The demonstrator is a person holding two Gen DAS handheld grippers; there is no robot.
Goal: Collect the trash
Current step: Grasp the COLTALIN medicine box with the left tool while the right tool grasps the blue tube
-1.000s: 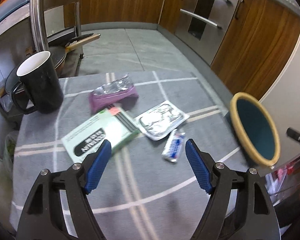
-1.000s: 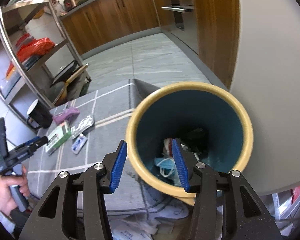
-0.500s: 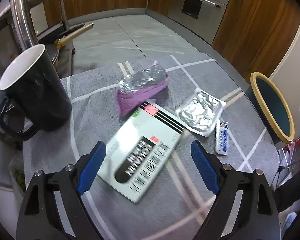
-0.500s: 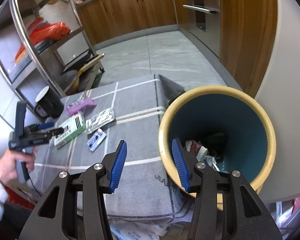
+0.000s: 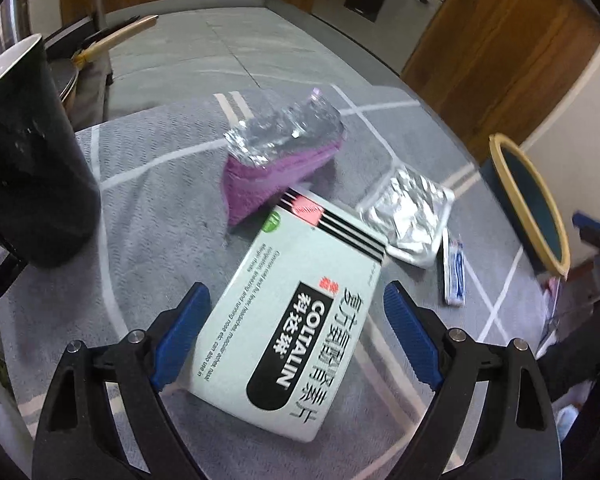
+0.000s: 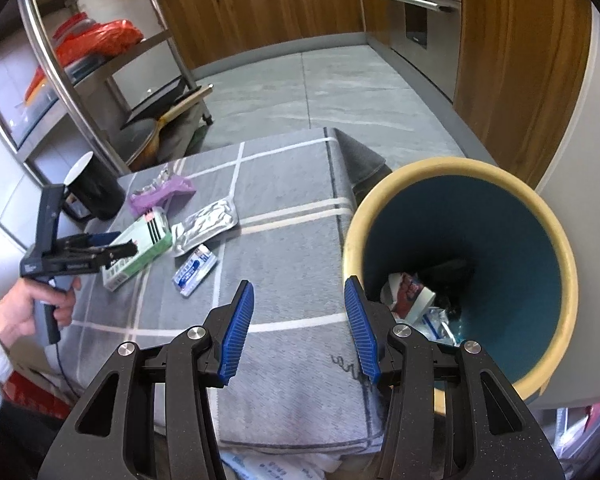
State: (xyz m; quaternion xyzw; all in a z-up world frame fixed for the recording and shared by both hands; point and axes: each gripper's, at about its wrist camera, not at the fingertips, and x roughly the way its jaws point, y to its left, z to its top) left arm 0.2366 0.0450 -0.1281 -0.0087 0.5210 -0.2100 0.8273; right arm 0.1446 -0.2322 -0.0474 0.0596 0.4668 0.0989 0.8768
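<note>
A white and green medicine box (image 5: 300, 312) lies flat on the grey checked cloth (image 5: 160, 208). My left gripper (image 5: 294, 296) hangs just over the box's near half, open, a blue pad on each side and neither one touching it. Behind the box lie a purple and silver foil packet (image 5: 280, 164), a silver blister sheet (image 5: 408, 212) and a small blue and white sachet (image 5: 454, 272). My right gripper (image 6: 299, 284) is open and empty over the cloth, beside the yellow-rimmed teal bin (image 6: 460, 168), which holds several scraps.
A black mug (image 5: 28, 160) stands at the cloth's left, close to my left gripper. A steel shelf rack (image 6: 60, 80) with pans is behind the table. Wooden cabinets (image 6: 520, 60) line the far walls. A person's hand (image 6: 32, 304) holds the left gripper's handle.
My left gripper dropped toward the medicine box, which now lies between its wider jaws. My right gripper slid left from over the bin's mouth to the cloth beside it.
</note>
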